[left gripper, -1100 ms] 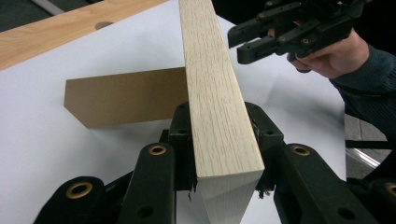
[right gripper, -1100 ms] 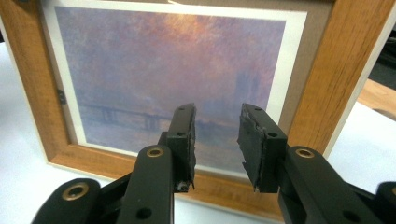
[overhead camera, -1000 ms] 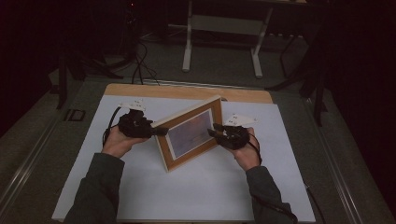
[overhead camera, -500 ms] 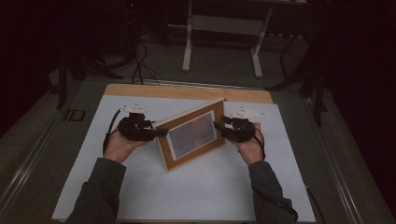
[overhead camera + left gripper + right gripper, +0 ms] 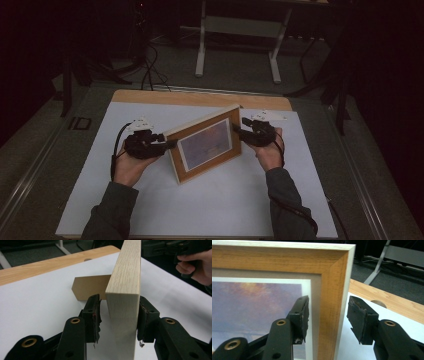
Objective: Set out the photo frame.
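Wooden frame [image 5: 205,145] standing upright on the white table [image 5: 210,205], purple-orange print facing the person – no readable writing, left gripper [image 5: 170,144] jaws spread astride its left edge, right gripper [image 5: 236,131] jaws released – straddling the right edge, cardboard stand [image 5: 87,286] behind.

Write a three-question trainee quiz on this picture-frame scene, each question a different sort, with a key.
1. True or false: the wooden picture frame lies flat on the white table sheet.
2. Multiple choice: the jaws of the right hand-held gripper are (A) open, straddling the frame's edge with a gap showing, (B) clamped tight on it, (C) far from it.
3. Fill in: behind the frame, the left gripper view shows its brown cardboard ____.

Key: 1 false, it stands upright on its lower edge. 2 A. 3 stand, the easel back.
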The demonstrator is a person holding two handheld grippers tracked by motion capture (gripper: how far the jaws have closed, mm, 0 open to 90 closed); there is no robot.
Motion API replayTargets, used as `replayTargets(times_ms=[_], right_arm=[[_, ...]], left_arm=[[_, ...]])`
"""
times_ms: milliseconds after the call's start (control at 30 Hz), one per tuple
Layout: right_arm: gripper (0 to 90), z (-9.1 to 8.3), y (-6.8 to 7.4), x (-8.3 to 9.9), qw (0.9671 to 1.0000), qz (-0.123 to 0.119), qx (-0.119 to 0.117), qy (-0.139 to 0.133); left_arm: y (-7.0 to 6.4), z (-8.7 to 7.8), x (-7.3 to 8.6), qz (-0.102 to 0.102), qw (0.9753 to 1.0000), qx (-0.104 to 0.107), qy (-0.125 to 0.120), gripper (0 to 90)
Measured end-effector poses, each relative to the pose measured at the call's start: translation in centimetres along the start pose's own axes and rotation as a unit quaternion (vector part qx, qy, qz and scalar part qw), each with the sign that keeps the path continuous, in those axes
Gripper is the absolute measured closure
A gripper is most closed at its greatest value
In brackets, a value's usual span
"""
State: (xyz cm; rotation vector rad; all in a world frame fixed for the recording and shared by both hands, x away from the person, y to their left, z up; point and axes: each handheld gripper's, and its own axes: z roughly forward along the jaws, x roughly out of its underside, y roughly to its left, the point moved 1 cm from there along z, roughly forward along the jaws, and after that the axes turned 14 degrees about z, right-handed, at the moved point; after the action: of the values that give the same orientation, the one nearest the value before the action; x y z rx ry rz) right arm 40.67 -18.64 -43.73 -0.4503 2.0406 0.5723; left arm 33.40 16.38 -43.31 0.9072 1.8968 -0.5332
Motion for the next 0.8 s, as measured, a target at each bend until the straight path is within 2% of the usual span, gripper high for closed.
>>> replayTargets(times_ms=[133,200,267,433,700,800], right_arm=[[48.8,0.3,-0.3,-0.1,1.0,0.0,0.0,0.001],[46.3,0.6,-0.6,-0.3,0.9999,0.0,-0.009,0.006],[45.2,0.8,-0.7,-0.3,0.9999,-0.001,-0.012,0.007],[37.9,1.5,-1.0,-0.4,0.9992,0.005,-0.037,0.014],[34.0,2.6,-1.0,-0.7,0.9974,0.021,-0.064,0.026],[32.8,2.8,-1.1,-0.9,0.9955,0.032,-0.085,0.028]], left_arm=[[-0.2,0.0,0.3,-0.006,1.0,-0.005,-0.004,60.9],[-0.4,0.1,0.4,-0.011,0.9999,-0.007,-0.007,62.0],[-0.6,0.1,0.6,-0.012,0.9999,-0.005,0.0,62.0],[-0.9,0.3,1.3,-0.018,0.9998,-0.008,0.0,63.6],[-1.2,0.5,1.1,-0.013,0.9998,-0.015,-0.002,68.7],[-1.2,0.5,1.1,-0.014,0.9998,-0.015,-0.003,69.2]])
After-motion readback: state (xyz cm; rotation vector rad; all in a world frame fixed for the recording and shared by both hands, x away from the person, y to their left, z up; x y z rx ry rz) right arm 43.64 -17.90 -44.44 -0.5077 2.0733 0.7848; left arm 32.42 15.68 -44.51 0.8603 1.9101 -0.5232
